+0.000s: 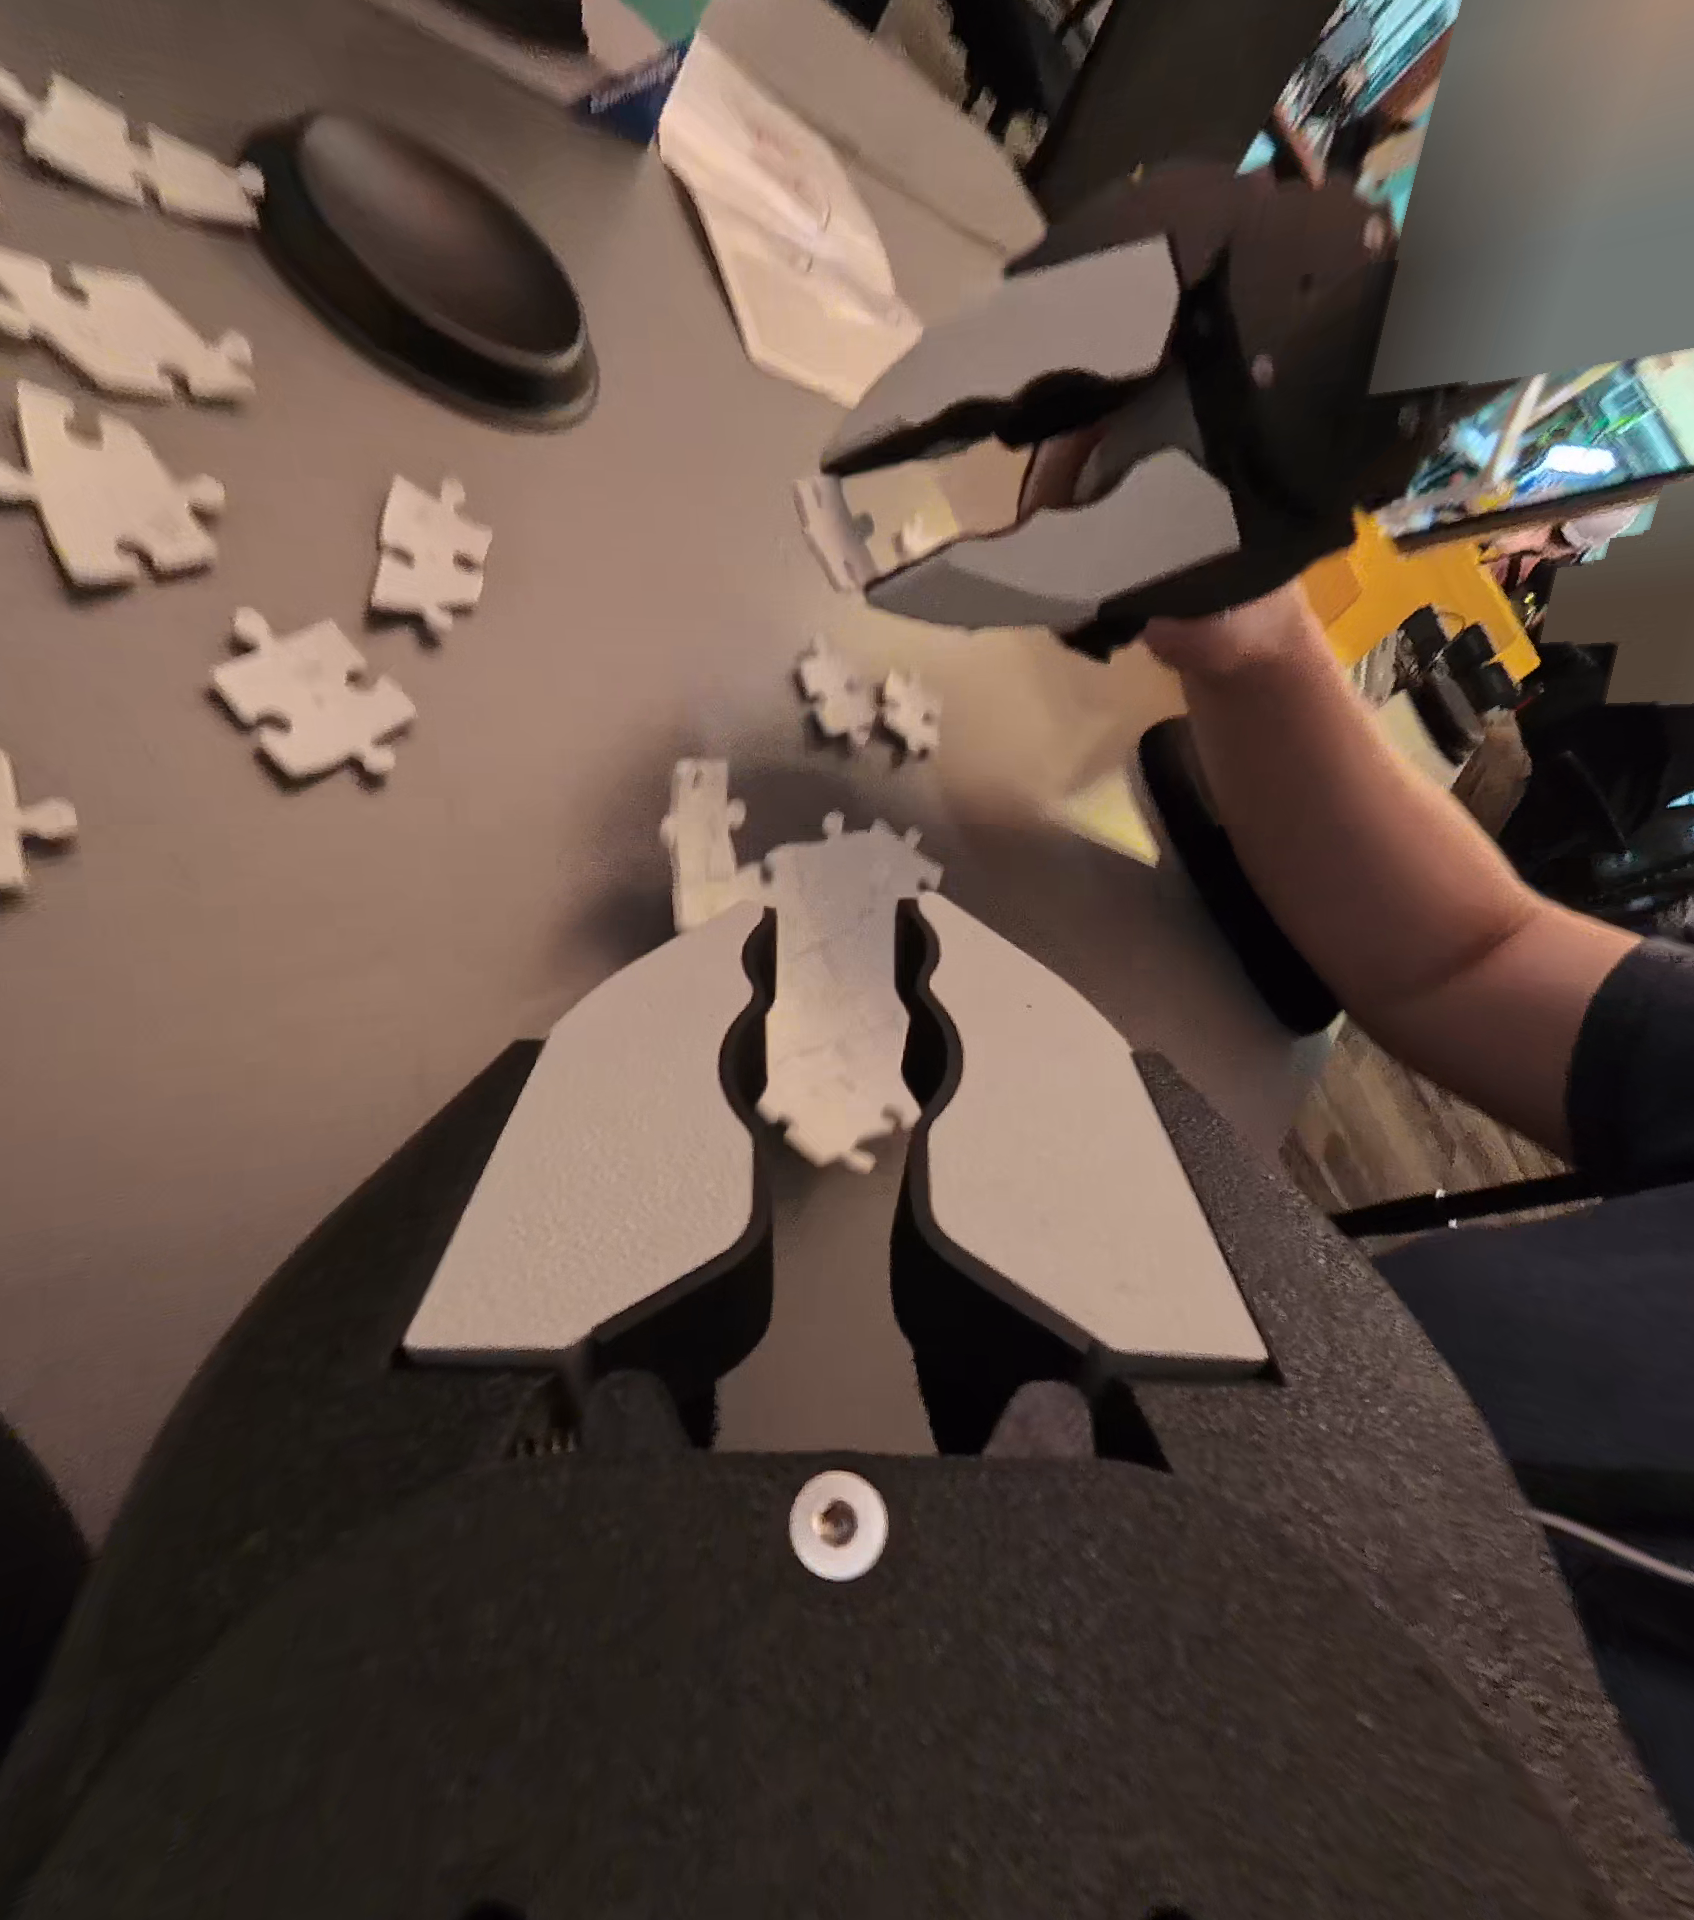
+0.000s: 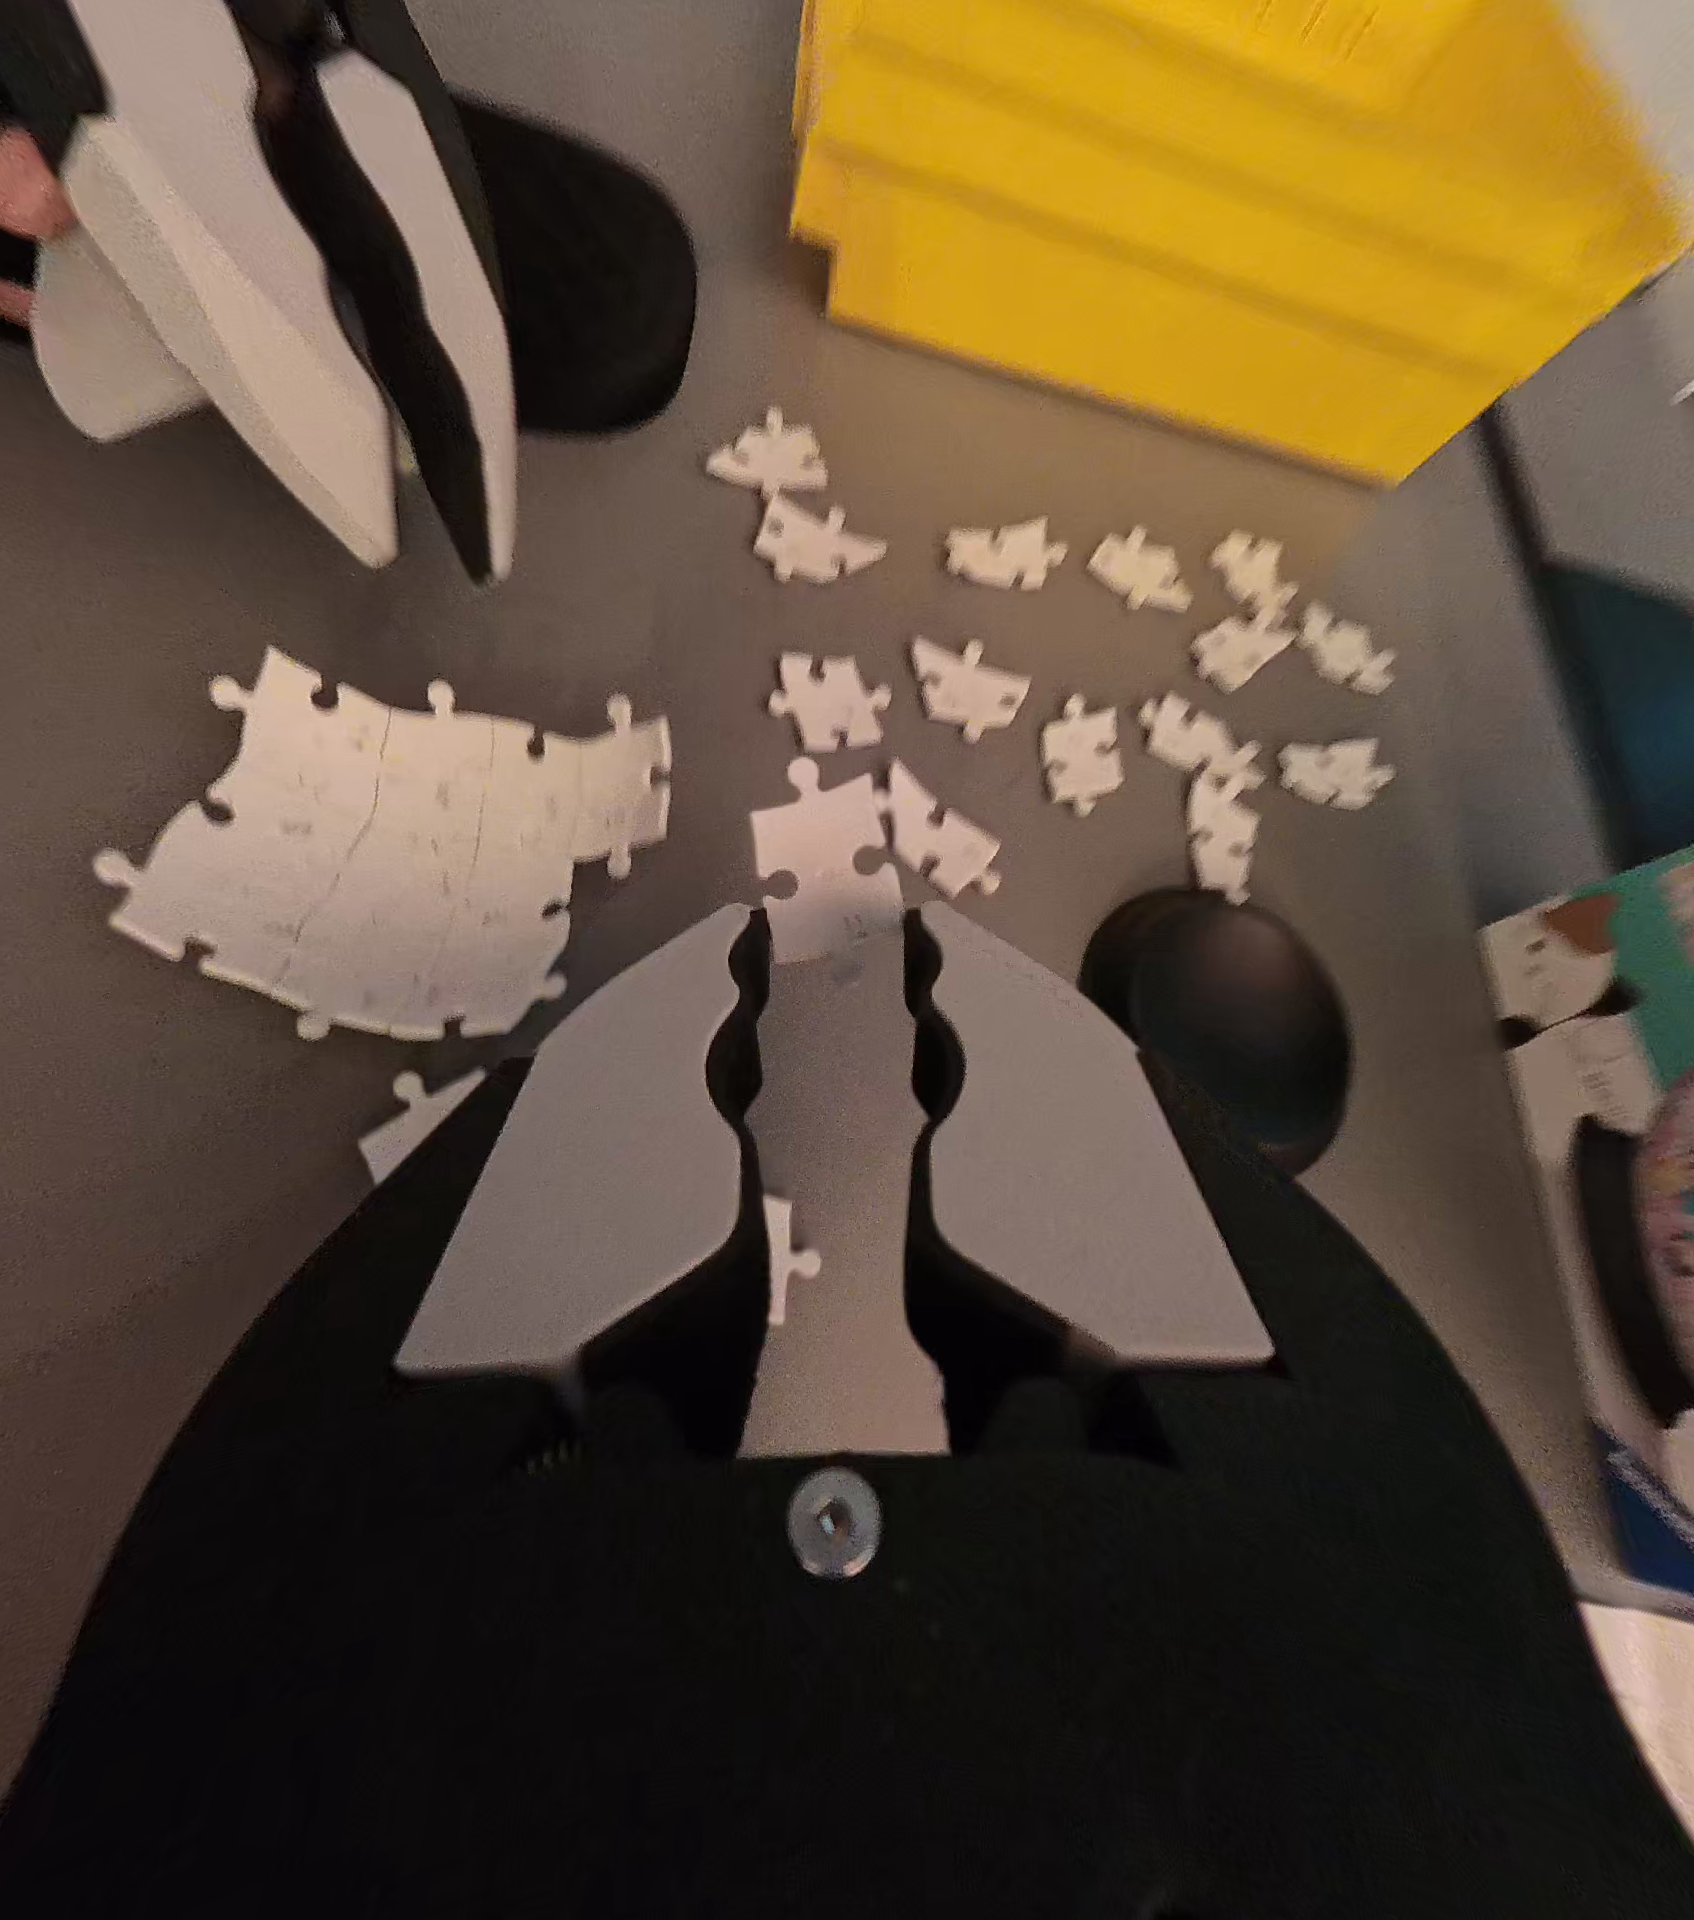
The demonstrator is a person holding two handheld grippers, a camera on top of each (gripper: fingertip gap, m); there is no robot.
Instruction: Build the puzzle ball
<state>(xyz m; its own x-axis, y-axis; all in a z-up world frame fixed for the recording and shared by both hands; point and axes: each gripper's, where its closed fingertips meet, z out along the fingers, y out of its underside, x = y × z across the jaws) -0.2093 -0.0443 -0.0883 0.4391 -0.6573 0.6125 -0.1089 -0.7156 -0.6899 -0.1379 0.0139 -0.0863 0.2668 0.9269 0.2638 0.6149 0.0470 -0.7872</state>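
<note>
My left gripper is shut on a narrow white strip of joined puzzle pieces, which fills the gap between its fingers. The gripper also shows in the right wrist view at upper left, raised above the table; the strip is hidden there. My right gripper is shut on a single white puzzle piece held at its fingertips. In the left wrist view it hangs at upper right with the piece sticking out. A larger curved joined section lies on the grey table.
Several loose white pieces lie scattered on the table, also at the left. A black round stand sits right of my right gripper. A yellow box stands behind, the puzzle box at right. A person's arm reaches in. One gripper's finger ends stand about 10 centimeters off the other's. Between my left fingertips and the larger curved joined section there is roughly 6 centimeters. The left camera catches it too, in the left wrist view.
</note>
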